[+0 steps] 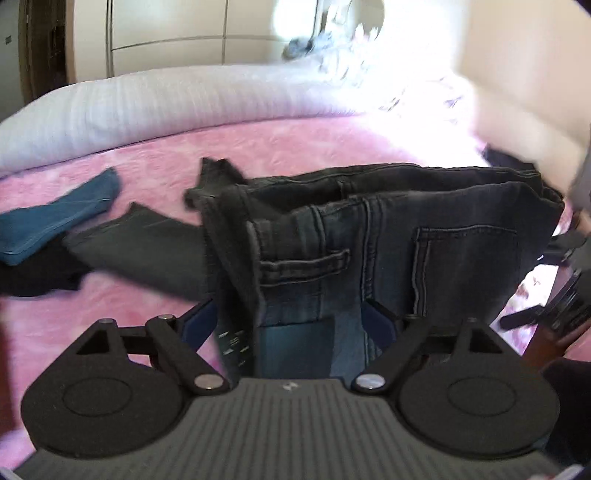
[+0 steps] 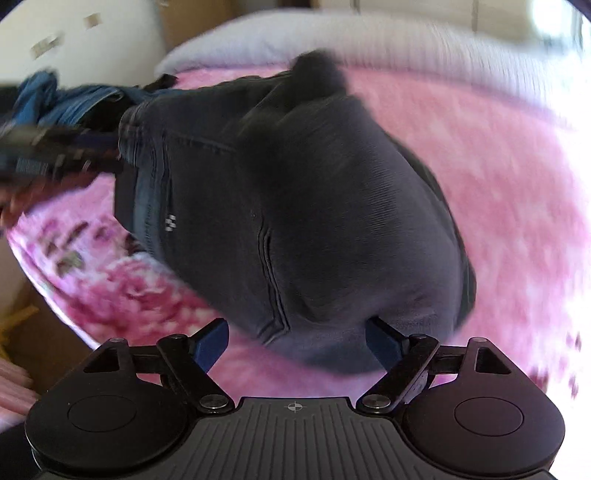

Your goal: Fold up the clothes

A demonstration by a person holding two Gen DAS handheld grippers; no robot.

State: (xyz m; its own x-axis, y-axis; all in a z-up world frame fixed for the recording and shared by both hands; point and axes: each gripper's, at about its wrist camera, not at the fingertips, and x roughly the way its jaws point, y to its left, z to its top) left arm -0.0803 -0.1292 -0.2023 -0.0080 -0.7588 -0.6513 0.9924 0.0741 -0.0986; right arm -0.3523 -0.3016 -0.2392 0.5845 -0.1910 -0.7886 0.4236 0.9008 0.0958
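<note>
Denim fills the near field of both wrist views. In the left wrist view, the left gripper has its blue-padded fingers spread wide, with the waistband end of the dark grey jeans hanging between them; whether the pads actually press the cloth cannot be told, since the fabric covers the gap. A belt loop and a back pocket face the camera, and the jeans are folded over on themselves, their upper edge running level across the view. One leg of the same jeans trails off to the left, lying flat on the pink blanket.

In the right wrist view, the right gripper also has its jaws apart, the blue fingers on either side of the rounded bottom fold of the jeans. The right finger touches the cloth; the left one stands clear of it over the blanket. A side seam runs up the bulging denim.

Further out in the left view, a teal garment lies on the blanket just beside a black garment, both well left of the jeans. Beyond the blanket sits a white ribbed bedcover, rolled along the far edge. Past that, pale wardrobe doors stand at the back, and a blown-out bright patch hides the upper right.
</note>
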